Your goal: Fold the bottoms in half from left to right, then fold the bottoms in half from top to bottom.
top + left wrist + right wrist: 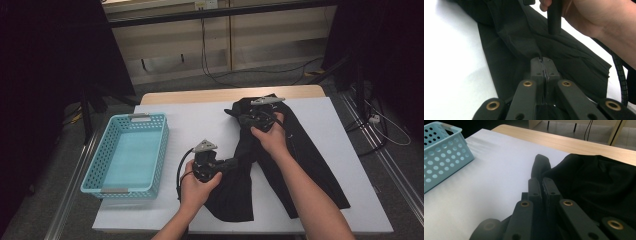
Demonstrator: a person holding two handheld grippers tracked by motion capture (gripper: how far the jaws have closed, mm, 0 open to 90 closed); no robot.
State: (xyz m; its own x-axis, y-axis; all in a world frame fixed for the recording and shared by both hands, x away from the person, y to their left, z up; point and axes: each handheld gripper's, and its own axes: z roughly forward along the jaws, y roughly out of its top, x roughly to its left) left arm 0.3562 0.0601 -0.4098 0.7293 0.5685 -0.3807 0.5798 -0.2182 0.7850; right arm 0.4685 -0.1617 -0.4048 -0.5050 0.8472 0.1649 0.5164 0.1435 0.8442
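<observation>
Left gripper view: left tongs (544,61) clamped on black garment (564,55); right tongs (543,182) likewise.

No readable text

You will find no letters, numbers, brand marks or signs to read here: the black fabric garment (280,155), the light blue perforated plastic basket (150,150) and the white surface (190,125) are all unmarked.

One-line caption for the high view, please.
Both hand-held grippers, left and right, pinch black trousers on a white table, beside a blue basket.
</observation>
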